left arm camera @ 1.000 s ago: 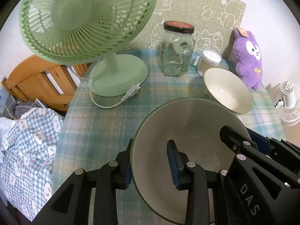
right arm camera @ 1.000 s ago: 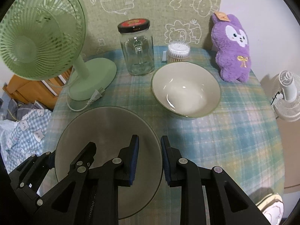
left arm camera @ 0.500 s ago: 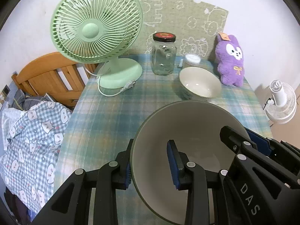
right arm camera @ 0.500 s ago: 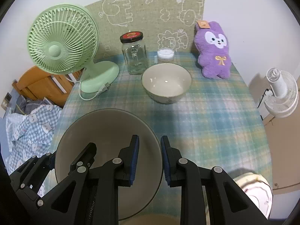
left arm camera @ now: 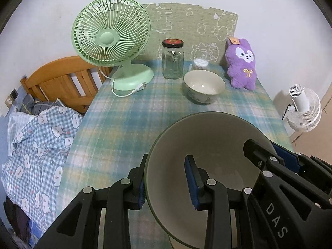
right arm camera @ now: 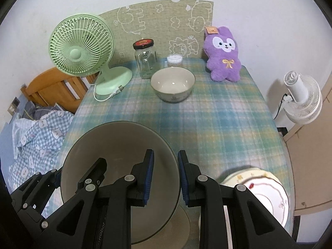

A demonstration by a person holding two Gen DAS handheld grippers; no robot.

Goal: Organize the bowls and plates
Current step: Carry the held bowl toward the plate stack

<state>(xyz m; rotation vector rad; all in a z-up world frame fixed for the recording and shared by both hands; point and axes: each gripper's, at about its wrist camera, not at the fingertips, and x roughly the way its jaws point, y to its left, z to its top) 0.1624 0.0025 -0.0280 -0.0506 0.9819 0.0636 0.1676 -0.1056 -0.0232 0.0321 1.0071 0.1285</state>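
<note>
Left wrist view: 2 grippers hold 1 grey bowl [left arm camera: 209,145].
Left gripper [left arm camera: 167,181] and right gripper [right arm camera: 165,178] each clench its rim; a white bowl [right arm camera: 172,85] sits far.

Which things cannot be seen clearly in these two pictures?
- Underside of the large grey-green ceramic bowl: hidden by its own wall, both views.
- White patterned plate: partly covered by the right claw, right wrist view.
- Left claw: its grip contact is hidden behind the bowl's rim.
</note>
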